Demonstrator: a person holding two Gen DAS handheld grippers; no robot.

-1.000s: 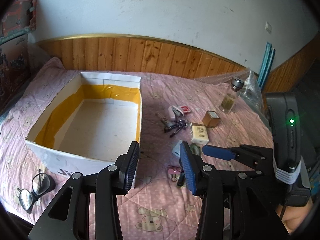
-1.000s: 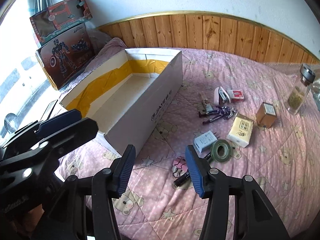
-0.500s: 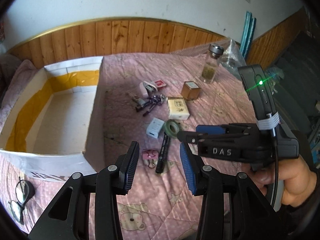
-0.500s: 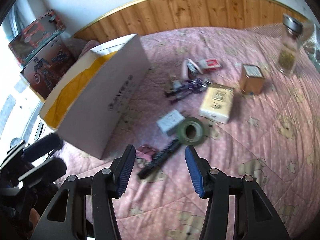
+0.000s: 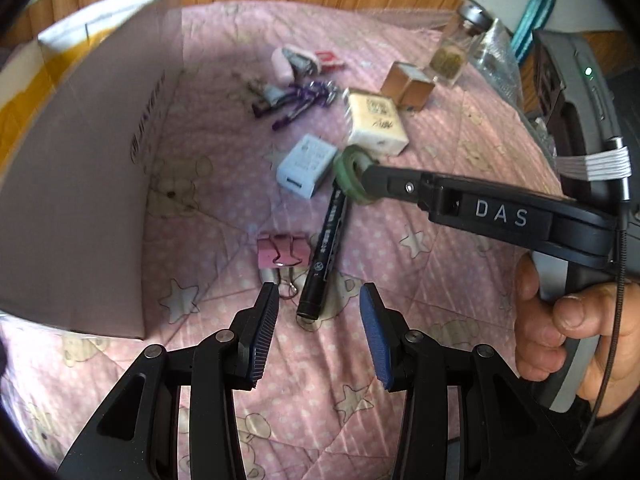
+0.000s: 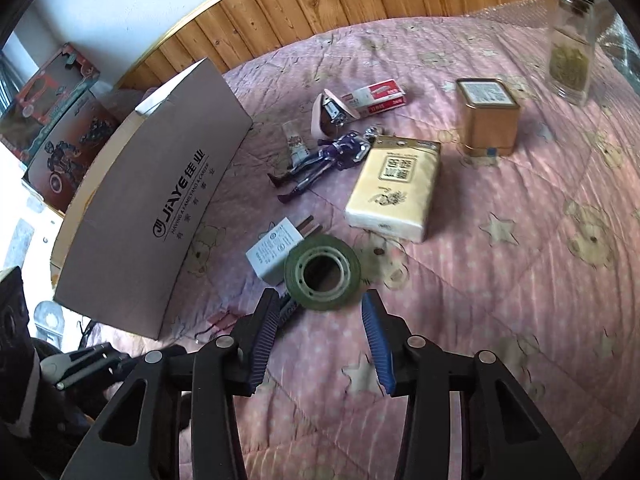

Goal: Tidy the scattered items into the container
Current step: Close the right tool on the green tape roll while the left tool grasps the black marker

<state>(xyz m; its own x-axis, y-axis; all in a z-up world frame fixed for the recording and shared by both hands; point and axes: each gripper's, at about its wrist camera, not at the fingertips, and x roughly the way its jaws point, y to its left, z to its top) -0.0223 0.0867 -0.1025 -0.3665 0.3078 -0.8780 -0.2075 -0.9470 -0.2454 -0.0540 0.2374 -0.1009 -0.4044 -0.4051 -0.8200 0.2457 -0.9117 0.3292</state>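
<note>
Scattered items lie on a pink quilt beside a white cardboard box (image 5: 80, 168) (image 6: 160, 216). My left gripper (image 5: 318, 334) is open, just short of a black marker (image 5: 326, 248) and a pink binder clip (image 5: 282, 252). My right gripper (image 6: 320, 340) is open, its fingers either side of a green tape roll (image 6: 322, 270) (image 5: 351, 176) and just short of it. Farther off lie a white charger (image 6: 276, 254), a tissue pack (image 6: 394, 186), a purple figure (image 6: 324, 162), a gold tin (image 6: 488, 116), a red packet (image 6: 378, 98) and a glass bottle (image 6: 570, 52).
The box wall stands close on the left in both views. Toy boxes (image 6: 52, 120) stand beyond the bed at the far left. Wood panelling (image 6: 360, 0) runs behind the bed. The right hand and gripper body (image 5: 560, 208) fill the right of the left wrist view.
Both grippers have dropped and moved forward toward the items. The left one has closed in on the marker and clip, the right one on the tape roll. Both stay open.
</note>
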